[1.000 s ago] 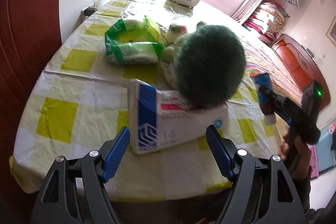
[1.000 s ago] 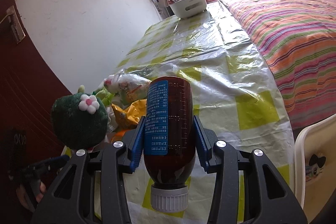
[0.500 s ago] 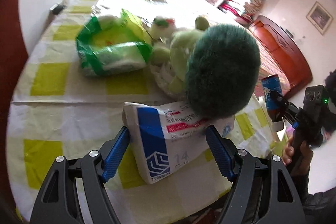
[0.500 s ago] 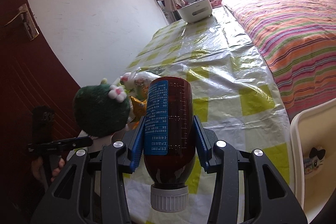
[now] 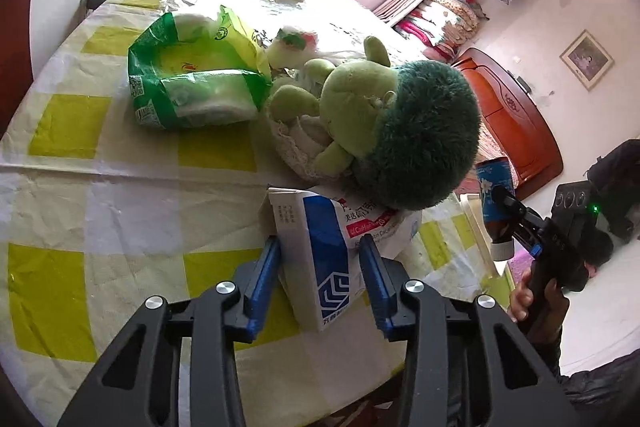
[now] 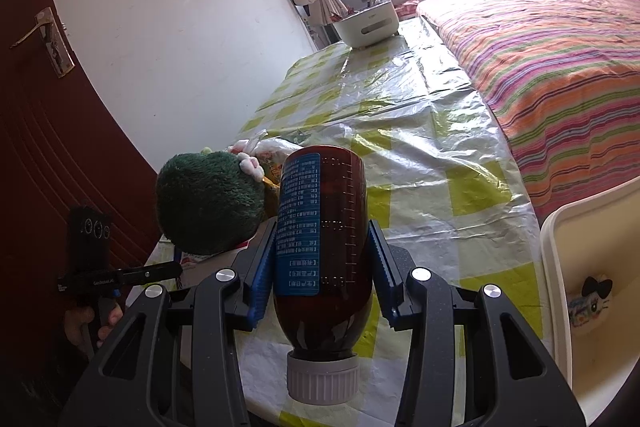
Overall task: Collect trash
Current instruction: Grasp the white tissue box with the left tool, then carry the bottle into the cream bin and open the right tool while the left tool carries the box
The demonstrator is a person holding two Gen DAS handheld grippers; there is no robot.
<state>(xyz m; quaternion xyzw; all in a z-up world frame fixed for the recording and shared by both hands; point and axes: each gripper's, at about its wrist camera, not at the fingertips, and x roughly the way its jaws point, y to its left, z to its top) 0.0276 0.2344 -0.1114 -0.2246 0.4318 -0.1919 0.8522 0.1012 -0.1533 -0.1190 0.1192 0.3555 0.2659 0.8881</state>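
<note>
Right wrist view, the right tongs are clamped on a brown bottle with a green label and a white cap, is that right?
Not quite. The right wrist view shows the right tongs clamped on the brown bottle, white cap toward the camera, but its label is blue, not green.

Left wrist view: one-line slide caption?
Left gripper closing on a blue-and-white carton pinned under a green plush toy on the checked tablecloth.

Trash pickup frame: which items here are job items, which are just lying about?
Job items:
- white and blue carton, between the closing left gripper fingers
- brown bottle, held cap-down by the right gripper
- green plastic bag, likely trash

Lying about:
- green plush toy, resting partly on the carton
- white pot
- striped bedding
</note>
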